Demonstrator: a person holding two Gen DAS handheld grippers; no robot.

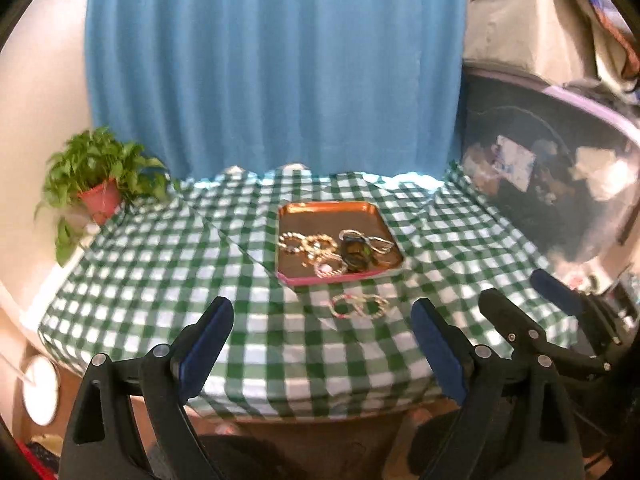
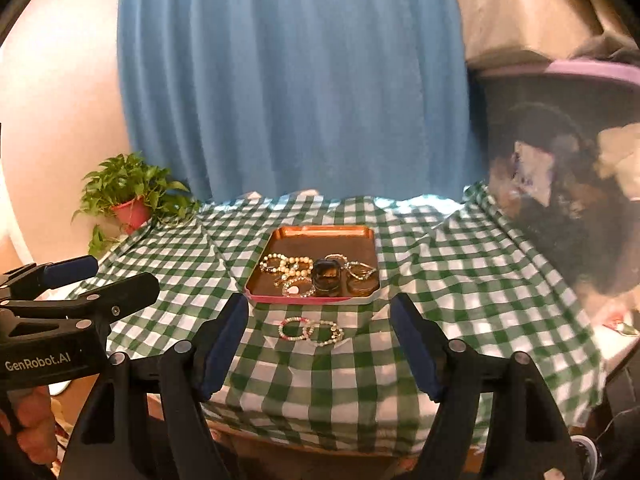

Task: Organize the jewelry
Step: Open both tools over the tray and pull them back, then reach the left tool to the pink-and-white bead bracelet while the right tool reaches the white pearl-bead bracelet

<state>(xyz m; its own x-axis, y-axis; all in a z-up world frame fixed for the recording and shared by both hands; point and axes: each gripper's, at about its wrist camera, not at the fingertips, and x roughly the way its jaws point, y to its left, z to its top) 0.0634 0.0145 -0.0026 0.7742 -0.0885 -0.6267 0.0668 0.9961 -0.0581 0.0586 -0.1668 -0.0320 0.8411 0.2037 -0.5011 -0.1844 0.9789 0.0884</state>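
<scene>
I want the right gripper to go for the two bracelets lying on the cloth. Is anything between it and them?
Nothing visible. The right gripper is open and empty, and only bare checked tablecloth lies before the two bracelets. The copper tray sits beyond them.

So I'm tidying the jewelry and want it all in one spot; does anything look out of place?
Yes. Two bracelets lie linked on the checked cloth, just in front of the tray, while the other pieces sit heaped inside it. Nothing looks spilled or broken.
</scene>
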